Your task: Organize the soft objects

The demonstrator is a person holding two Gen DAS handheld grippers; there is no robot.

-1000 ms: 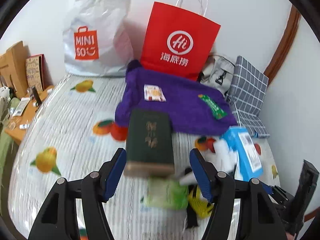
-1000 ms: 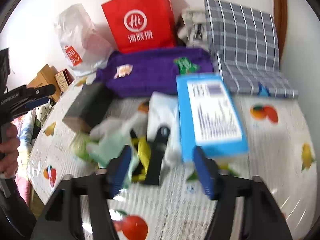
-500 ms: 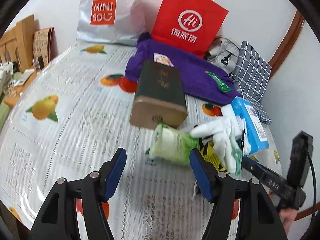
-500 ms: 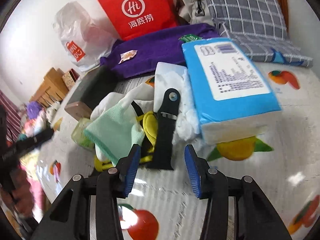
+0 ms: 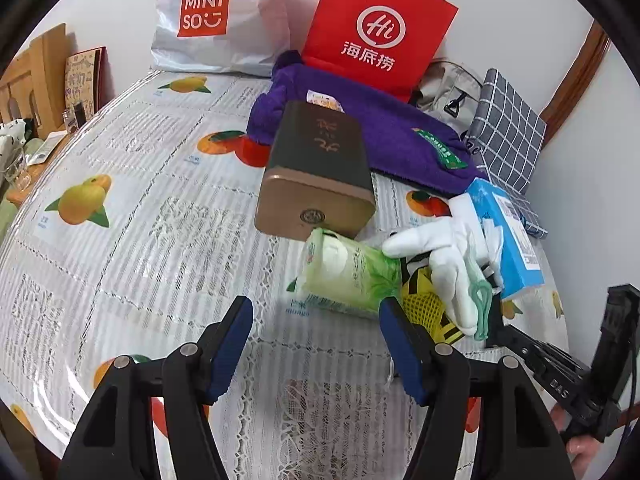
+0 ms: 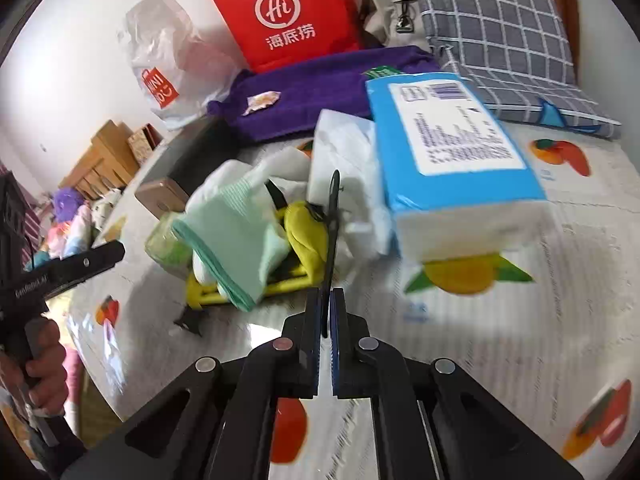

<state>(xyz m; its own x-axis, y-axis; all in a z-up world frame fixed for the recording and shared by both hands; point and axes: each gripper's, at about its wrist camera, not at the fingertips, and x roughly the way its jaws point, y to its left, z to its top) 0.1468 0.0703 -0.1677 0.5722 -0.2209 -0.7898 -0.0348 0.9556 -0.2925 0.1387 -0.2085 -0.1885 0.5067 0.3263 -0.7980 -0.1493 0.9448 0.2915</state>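
A heap of soft things lies on the fruit-print tablecloth (image 5: 120,208): a green tissue pack (image 5: 352,276), a white glove (image 5: 444,264), a mint-green cloth (image 6: 236,240), a yellow mesh item (image 6: 304,236) and a blue tissue pack (image 6: 452,140). My left gripper (image 5: 316,312) is open just in front of the green pack, with nothing between its fingers. My right gripper (image 6: 329,296) is shut on a thin black strap (image 6: 332,220), which stands on edge and runs back into the heap.
A dark green tin box (image 5: 320,164) lies behind the green pack. Further back are a purple towel (image 5: 380,128), a red paper bag (image 5: 376,28), a white plastic bag (image 5: 216,24) and a checked cushion (image 6: 492,24). A hand (image 6: 44,364) holds the left gripper's handle.
The right jaws closed onto the black strap, which lay flat and now stands on edge. The left gripper sank toward the table and stopped near the green pack.
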